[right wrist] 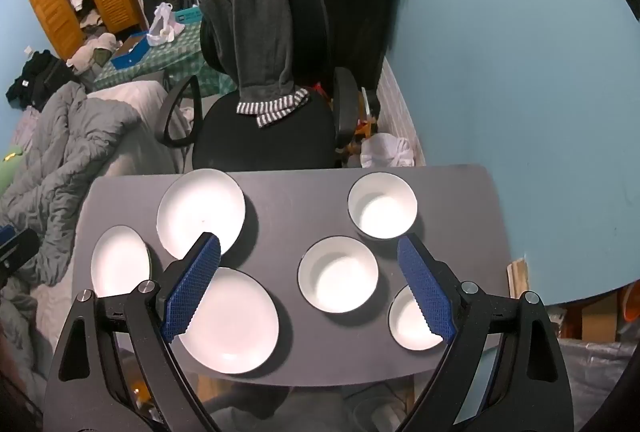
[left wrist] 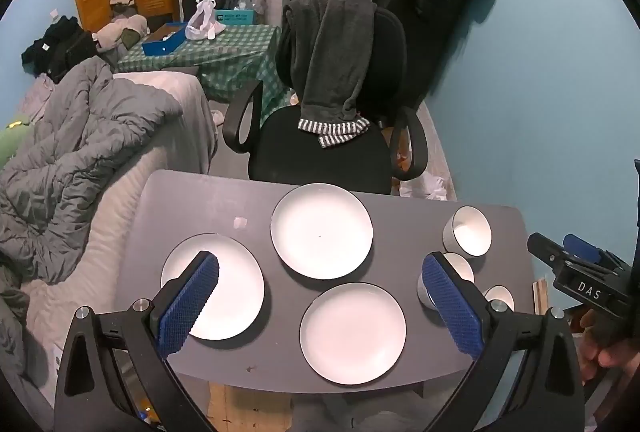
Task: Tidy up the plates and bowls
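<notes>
Jaws of left gripper [left wrist: 320, 296] and right gripper [right wrist: 309, 282] spread wide, holding nothing, above grey surface [right wrist: 288, 208]. Three white black-rimmed plates [right wrist: 201, 213] toward its left edge; three white bowls [right wrist: 338, 274] toward right edge.

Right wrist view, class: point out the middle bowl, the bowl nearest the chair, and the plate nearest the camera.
Middle bowl [right wrist: 338, 274], right wrist view, on its white inside bottom.
Bowl nearest the chair [right wrist: 382, 206], right wrist view, on its inside.
Plate nearest the camera [right wrist: 236, 324], right wrist view, on its flat centre.
</notes>
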Available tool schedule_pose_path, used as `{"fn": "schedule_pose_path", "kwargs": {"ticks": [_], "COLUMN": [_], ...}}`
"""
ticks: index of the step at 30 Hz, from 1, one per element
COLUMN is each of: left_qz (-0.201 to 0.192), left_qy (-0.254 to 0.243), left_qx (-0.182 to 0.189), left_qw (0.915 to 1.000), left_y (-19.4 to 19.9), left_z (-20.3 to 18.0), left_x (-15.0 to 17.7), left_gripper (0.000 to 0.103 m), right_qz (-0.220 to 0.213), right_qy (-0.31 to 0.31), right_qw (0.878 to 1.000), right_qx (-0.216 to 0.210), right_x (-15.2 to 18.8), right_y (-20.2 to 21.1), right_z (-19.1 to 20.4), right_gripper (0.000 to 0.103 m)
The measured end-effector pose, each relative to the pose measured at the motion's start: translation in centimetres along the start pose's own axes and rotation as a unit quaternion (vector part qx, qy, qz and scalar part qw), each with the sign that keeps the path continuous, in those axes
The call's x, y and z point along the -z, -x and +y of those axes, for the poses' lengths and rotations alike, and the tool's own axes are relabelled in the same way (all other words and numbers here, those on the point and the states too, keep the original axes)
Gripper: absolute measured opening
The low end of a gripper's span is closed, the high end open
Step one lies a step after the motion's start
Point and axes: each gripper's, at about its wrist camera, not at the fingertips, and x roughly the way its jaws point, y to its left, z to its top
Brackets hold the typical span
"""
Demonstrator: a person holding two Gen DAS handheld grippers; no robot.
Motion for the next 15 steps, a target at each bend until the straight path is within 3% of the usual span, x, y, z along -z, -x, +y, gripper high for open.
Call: {"fn": "schedule_pose_path", "kwargs": {"ticks": [6, 15], "left_qz": [0.001, -0.003], "left_qy": [-0.004, -0.008], "left_qx": [-0.002, -0.001], "left_qw": [1.0000, 1.0000], "left_y": [0.3, -0.2], "left_z": [-0.6, -0.1], "left_x": [-1.1, -0.1], "left_gripper": [0.103, 0.103], "right_qz": [0.000, 0.001], "right_qy": [0.001, 0.000], "right_qw": [1.000, 1.000], "right_qx": [0.001, 0.000], "right_x": [0.3, 0.4], "right_y": [-0.1, -0.1], "right_z": [-0.1, 0.1], "right_gripper": [0.089, 0.089]}}
